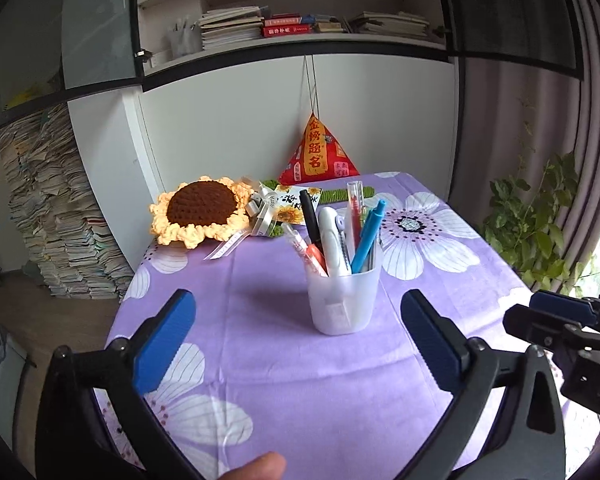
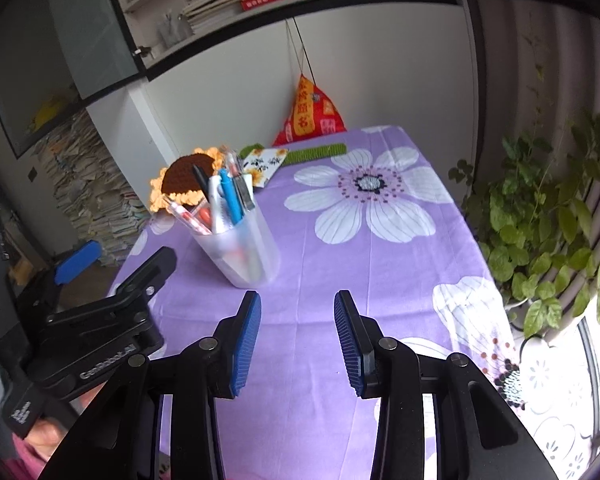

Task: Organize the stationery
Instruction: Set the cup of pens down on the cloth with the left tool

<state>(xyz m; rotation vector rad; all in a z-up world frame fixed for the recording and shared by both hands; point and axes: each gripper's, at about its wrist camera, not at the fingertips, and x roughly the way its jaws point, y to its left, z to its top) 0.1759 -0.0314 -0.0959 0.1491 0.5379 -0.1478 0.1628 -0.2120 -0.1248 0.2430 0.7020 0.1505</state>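
Observation:
A translucent white pen cup (image 1: 343, 300) stands upright on the purple floral tablecloth (image 1: 260, 340). It holds several pens and markers, among them a blue pen (image 1: 366, 240), a black one, a white marker and a red one. My left gripper (image 1: 298, 312) is open and empty, a short way in front of the cup, jaws wide. My right gripper (image 2: 296, 312) is open and empty, to the right of the cup (image 2: 240, 248), apart from it. The left gripper (image 2: 112, 276) also shows in the right wrist view.
A crocheted sunflower (image 1: 202, 210) lies at the table's back left, with a ribboned card and green stem beside it. A red pyramid pouch (image 1: 318, 154) hangs at the back wall. A leafy plant (image 2: 548, 216) stands right of the table. Stacked papers (image 1: 56, 220) rise at the left.

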